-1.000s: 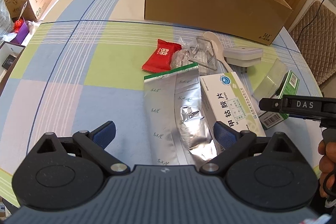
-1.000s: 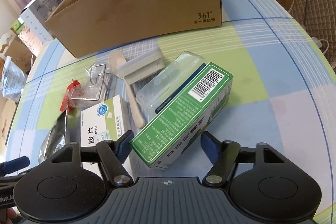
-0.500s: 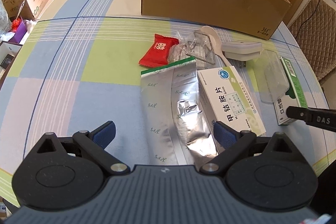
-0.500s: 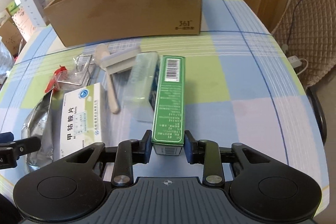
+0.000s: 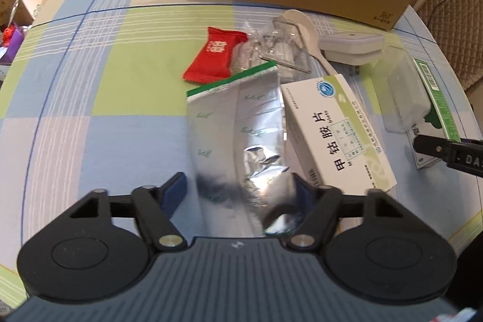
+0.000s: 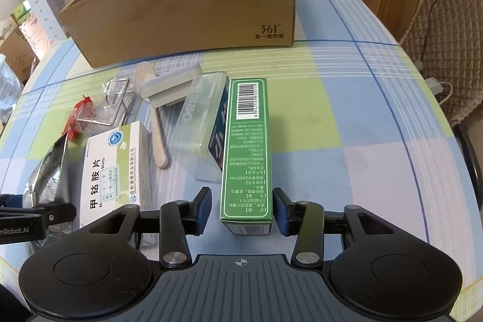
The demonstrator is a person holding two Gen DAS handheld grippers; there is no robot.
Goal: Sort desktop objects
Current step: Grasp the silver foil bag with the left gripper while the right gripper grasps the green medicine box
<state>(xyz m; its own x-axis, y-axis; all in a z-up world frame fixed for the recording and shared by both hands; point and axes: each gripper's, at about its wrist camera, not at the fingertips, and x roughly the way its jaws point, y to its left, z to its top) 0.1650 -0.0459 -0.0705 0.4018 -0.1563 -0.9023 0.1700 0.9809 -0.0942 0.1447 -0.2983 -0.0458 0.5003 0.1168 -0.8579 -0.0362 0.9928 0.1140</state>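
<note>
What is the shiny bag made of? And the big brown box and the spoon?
The bag looks like crinkly metal foil: mirror-bright, with sharp creases. The brown box looks like plain matte cardboard, with raw cut edges. The spoon is smooth, pale cream, probably plastic, though it could be ceramic.

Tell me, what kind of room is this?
Probably a room in someone's home: a table with a checked cloth, a padded chair beside it, and a cardboard box with packages stacked behind.
</note>
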